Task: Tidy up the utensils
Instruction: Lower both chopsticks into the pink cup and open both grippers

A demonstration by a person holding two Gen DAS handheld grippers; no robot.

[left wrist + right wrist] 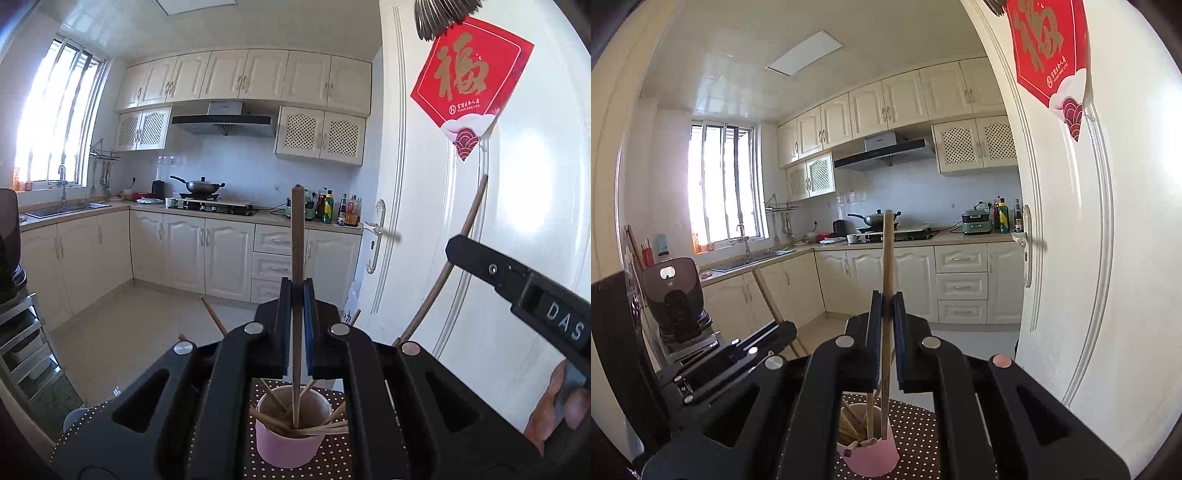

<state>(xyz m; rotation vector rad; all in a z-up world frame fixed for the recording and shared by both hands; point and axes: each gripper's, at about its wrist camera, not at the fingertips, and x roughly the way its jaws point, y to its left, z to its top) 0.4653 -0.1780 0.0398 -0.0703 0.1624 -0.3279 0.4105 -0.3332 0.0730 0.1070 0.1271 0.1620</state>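
In the left wrist view, the pink cup (291,435) sits directly below the left gripper (297,295), holding a loose bundle of chopsticks (314,430) that lean against its rim. It stands on a brown cloth with white dots (332,458). Beyond the cup lie a cream-cabinet kitchen, a stove with a wok (201,186) and, to the cup's right, a white door (461,221) bearing a red paper sign (469,81). The left gripper is clamped on one dark chopstick (297,236), upright, its lower end down inside the cup.

In the right wrist view, the pink cup (873,454) again sits under the fingers, on the dotted cloth (916,435). The right gripper (886,306) is closed on a pale chopstick (887,258) (nearly vertical), whose lower tip reaches the cup's right rim. Left of the cup appears the left gripper (775,332), its own stick (768,291) slanting up.
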